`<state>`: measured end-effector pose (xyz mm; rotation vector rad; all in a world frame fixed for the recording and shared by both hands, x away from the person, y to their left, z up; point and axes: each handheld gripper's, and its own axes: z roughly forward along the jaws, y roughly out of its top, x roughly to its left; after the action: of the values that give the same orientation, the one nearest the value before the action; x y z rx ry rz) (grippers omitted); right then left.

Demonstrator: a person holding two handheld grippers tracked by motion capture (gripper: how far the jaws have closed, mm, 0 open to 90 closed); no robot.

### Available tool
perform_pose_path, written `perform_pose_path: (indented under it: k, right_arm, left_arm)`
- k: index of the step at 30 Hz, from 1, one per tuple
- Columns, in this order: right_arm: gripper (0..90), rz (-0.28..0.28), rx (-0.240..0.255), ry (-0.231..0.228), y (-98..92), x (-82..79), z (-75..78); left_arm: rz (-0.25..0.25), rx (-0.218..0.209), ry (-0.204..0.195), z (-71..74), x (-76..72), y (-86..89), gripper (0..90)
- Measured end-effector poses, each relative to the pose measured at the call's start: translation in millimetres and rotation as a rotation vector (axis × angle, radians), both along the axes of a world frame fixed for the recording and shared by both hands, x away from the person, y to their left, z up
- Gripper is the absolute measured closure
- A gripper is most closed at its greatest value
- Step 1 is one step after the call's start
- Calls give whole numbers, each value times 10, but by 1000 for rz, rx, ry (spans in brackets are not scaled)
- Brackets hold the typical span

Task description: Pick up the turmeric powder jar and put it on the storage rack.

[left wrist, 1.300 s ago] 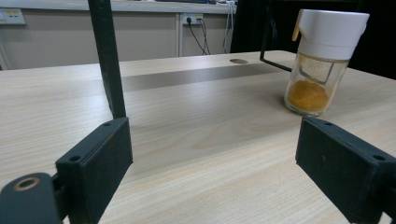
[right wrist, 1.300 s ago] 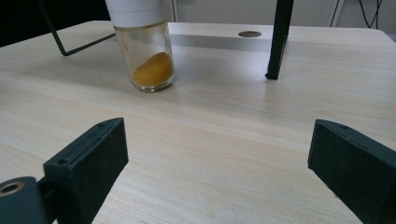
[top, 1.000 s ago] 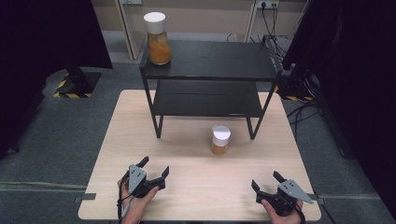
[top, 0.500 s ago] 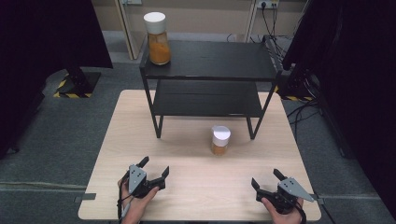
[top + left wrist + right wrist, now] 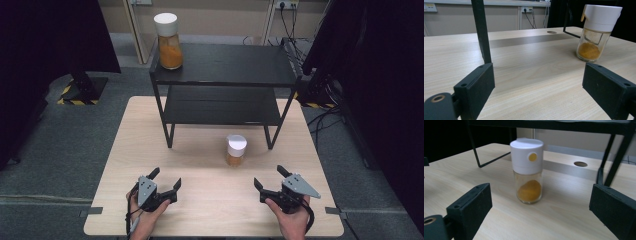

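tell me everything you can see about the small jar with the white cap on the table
The small jar is clear glass with a tall white cap bearing a round orange dot on its side. A little orange powder lies in its bottom; the rest looks empty. It stands upright on the wooden table, just in front of the black shelf, between its front legs. Nothing else touches it; both tools are apart from it.

I see a small glass jar (image 5: 236, 150) with a white cap, upright, a little orange powder inside, just before the black shelf (image 5: 225, 65).
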<state>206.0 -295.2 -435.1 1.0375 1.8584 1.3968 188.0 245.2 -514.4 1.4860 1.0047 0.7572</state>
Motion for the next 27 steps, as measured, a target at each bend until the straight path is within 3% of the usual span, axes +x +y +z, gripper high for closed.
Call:
perform_pose_path:
  k: [7, 17, 27]
  right_arm:
    - [47, 28, -20, 23, 288, 381, 98]
    - [65, 25, -63, 71, 600, 814, 68]
    - [122, 17, -85, 98, 734, 999, -61]
  left_arm:
    - [0, -1, 1, 1, 2, 1, 103]
    - [-3, -5, 3, 1, 6, 10, 103]
    - [-6, -6, 4, 0, 9, 16, 102]
